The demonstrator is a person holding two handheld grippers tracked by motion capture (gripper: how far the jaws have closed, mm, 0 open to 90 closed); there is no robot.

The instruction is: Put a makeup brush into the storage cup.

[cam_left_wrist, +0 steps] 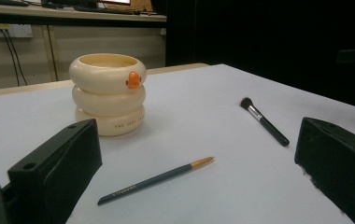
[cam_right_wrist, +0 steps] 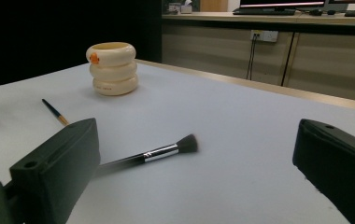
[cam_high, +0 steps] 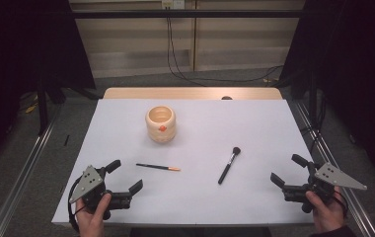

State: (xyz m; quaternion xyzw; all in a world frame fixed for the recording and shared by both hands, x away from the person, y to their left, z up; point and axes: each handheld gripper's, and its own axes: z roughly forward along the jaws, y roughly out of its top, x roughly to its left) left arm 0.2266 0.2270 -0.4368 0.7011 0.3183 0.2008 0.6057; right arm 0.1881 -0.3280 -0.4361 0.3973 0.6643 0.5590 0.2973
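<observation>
- High view: the left gripper (cam_high: 125, 176) is held by a hand (cam_high: 93, 217) at the near left corner of the table (cam_high: 254, 123); its jaws are spread wide with nothing between them, and a grey plate sits on top.
- Right gripper (cam_high: 287, 170) is held by the other hand (cam_high: 324, 211) at the near right edge, jaws likewise parted and empty, pointing left over the table.
- Left gripper view: the thin brush (cam_left_wrist: 156, 181) lies flat on the table just ahead of the jaws, its orange end pointing to the right; in the high view it lies (cam_high: 158, 167) just right of the left gripper.
- Right gripper view: the makeup brush (cam_right_wrist: 152, 154) lies just ahead, bristles to the right, its handle end passing behind the left-hand jaw; in the high view it lies (cam_high: 229, 166) tilted, bristles away from the person, between the centre and the right gripper.
- Cup (cam_high: 161, 124), cream, made of three stacked rings with an orange spot on the top one, stands upright beyond the thin brush, left of centre, apart from both brushes.
- Cables hang down the wall behind the table.
</observation>
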